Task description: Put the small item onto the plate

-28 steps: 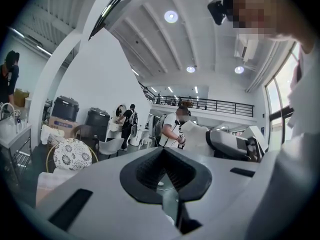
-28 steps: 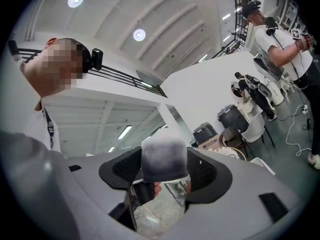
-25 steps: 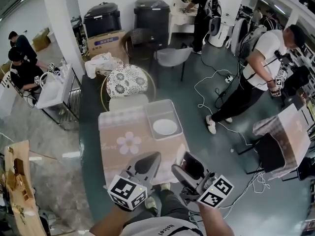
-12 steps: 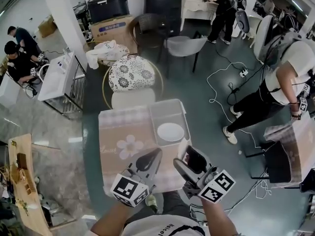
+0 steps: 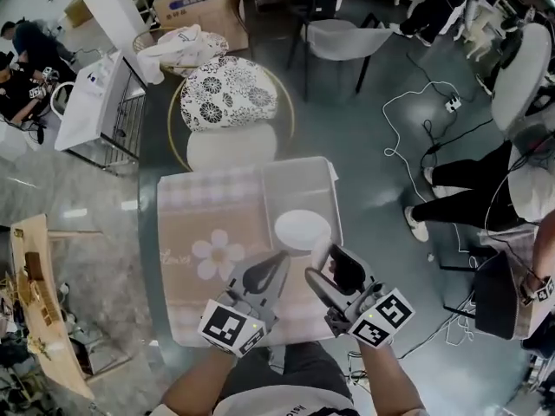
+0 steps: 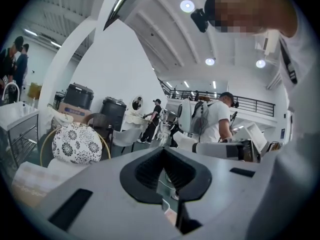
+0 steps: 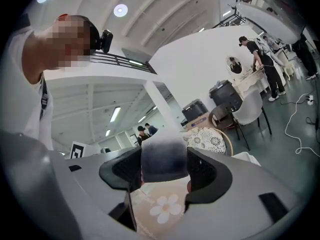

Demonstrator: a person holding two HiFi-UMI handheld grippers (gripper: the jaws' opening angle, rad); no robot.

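Observation:
A white plate (image 5: 302, 230) lies in a clear shallow tray (image 5: 295, 176) on the right half of a small table with a flower-print cloth (image 5: 208, 232). My right gripper (image 5: 324, 263) hovers just short of the plate's near edge. It is shut on a small blocky item (image 7: 162, 159), dark grey below and pale on top; its pale end (image 5: 319, 253) pokes out towards the plate. The cloth's flower shows under the item in the right gripper view. My left gripper (image 5: 277, 260) hangs beside it over the cloth. Its jaws meet with nothing between them (image 6: 165, 176).
A round chair with a flower-patterned cushion (image 5: 227, 94) stands beyond the table, and a grey chair (image 5: 342, 37) farther back. Cables (image 5: 416, 102) run across the floor at right, near a person (image 5: 486, 189). A wooden shelf (image 5: 35, 293) is at left.
The head view has tipped further down, so the table and plate fill more of it. Both grippers now sit closer to the plate's near edge, their jaws unchanged.

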